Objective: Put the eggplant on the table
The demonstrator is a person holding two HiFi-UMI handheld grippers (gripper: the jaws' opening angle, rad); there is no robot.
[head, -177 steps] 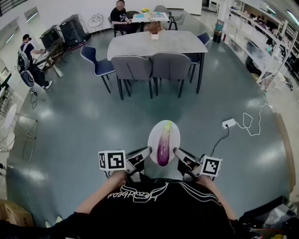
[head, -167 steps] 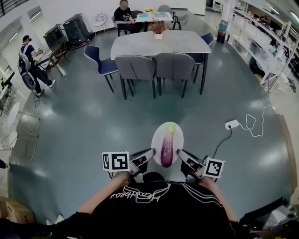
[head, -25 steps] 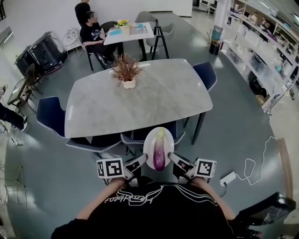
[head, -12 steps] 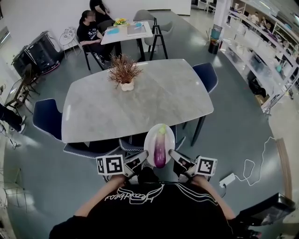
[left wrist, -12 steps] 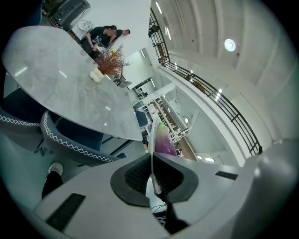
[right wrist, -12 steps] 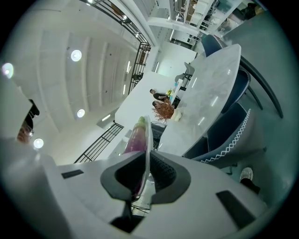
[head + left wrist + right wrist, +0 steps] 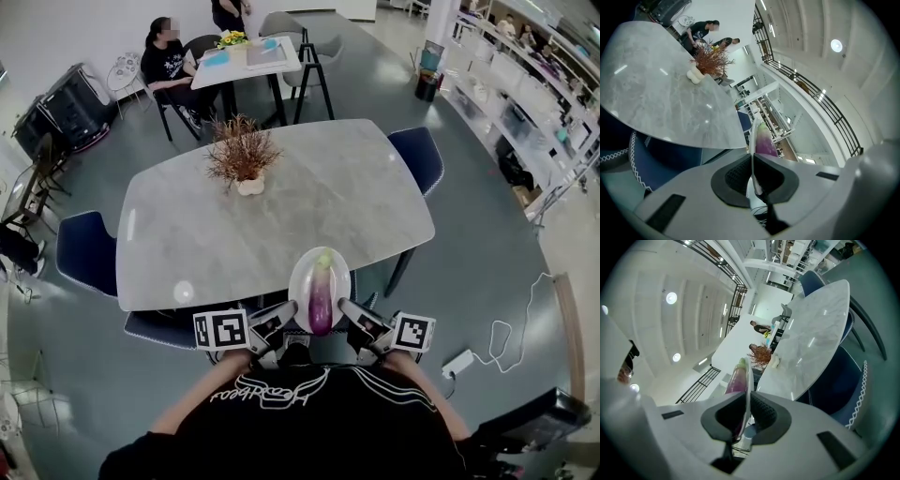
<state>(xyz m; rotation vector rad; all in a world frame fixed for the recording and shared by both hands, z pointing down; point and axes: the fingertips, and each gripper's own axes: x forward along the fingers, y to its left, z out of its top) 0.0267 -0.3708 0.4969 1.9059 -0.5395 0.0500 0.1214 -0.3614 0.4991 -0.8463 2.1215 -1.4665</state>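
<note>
A purple eggplant point(image 7: 321, 299) with a green stem lies lengthwise on a white oval plate point(image 7: 302, 275). My left gripper point(image 7: 286, 312) is shut on the plate's left rim and my right gripper point(image 7: 349, 312) is shut on its right rim. The plate hangs over the near edge of the grey marble table point(image 7: 272, 206). The left gripper view shows the plate rim point(image 7: 751, 140) clamped edge-on between the pads, with the eggplant point(image 7: 765, 140) beyond. In the right gripper view, the plate rim point(image 7: 748, 380) is clamped too, beside the eggplant point(image 7: 736, 378).
A small white pot of dried reddish twigs point(image 7: 242, 155) stands on the table's far left. Blue chairs point(image 7: 86, 253) sit around the table, one tucked under its near edge point(image 7: 178, 323). A person sits at a smaller table point(image 7: 246, 56) behind. A white power strip point(image 7: 459, 360) lies on the floor to the right.
I have carried the plate with the eggplant forward to the table. The plate now overlaps the table's near edge. Both grippers stay clamped on the rim.
</note>
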